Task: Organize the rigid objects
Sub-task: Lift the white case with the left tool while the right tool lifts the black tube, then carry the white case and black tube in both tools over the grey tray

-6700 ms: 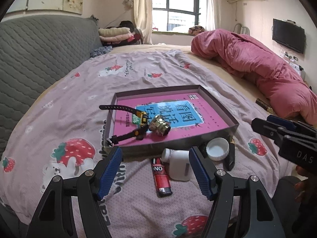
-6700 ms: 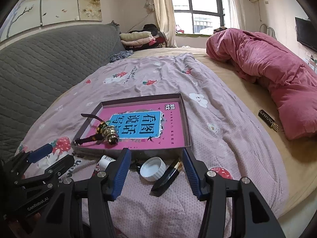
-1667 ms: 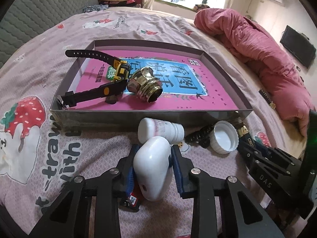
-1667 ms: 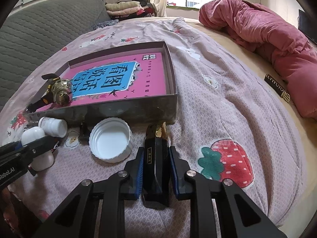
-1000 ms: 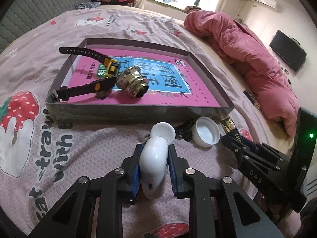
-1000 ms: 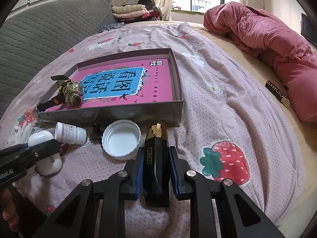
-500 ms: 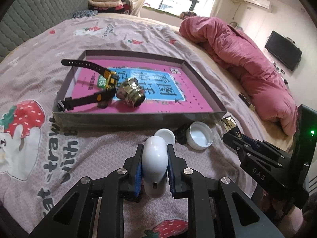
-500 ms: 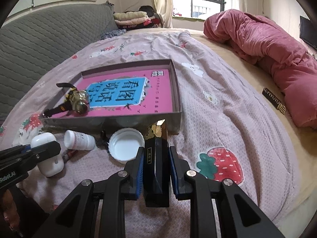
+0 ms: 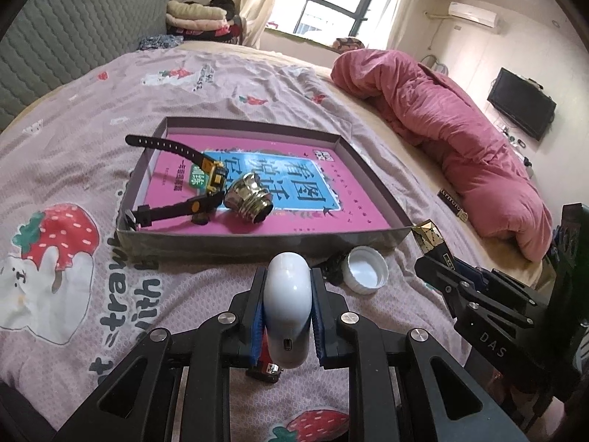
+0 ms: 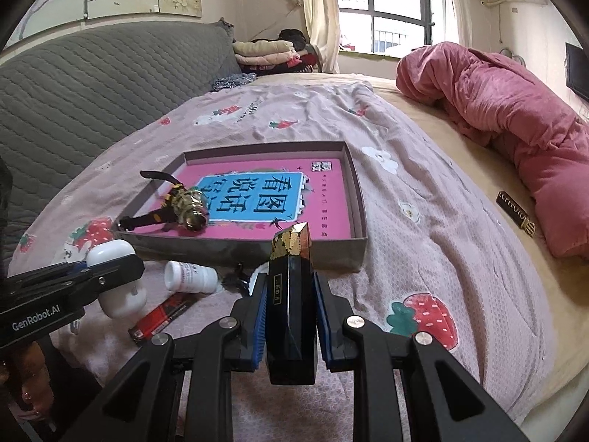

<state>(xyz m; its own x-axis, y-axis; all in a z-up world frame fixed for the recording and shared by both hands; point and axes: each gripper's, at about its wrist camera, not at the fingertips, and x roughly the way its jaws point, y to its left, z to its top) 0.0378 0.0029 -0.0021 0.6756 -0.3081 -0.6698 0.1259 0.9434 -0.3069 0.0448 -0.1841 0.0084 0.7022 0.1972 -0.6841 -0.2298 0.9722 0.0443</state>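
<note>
My left gripper (image 9: 288, 287) is shut on a white earbud case (image 9: 288, 309), lifted above the bedspread in front of the shallow grey tray (image 9: 257, 245) with a pink book cover lining it. My right gripper (image 10: 290, 294) is shut on a black faceted stick with a gold tip (image 10: 291, 294), also held off the bed, near the tray's front right corner. Inside the tray lie a black-and-yellow watch (image 9: 176, 180) and a brass fitting (image 9: 250, 202). On the bed before the tray rest a white cap (image 9: 364, 270), a small white bottle (image 10: 191, 276) and a red lighter (image 10: 162, 316).
A rolled pink duvet (image 9: 452, 136) lies along the right of the bed, with a small black-and-gold bar (image 10: 515, 213) beside it. A grey quilted headboard (image 10: 92, 92) runs along the left. Folded clothes (image 10: 265, 53) sit by the window. The strawberry-print bedspread (image 9: 73, 258) slopes off near me.
Both grippers have risen off the bed with their objects, the earbud case and the black stick, and the view has tipped up toward the tray and window. Nothing else has shifted.
</note>
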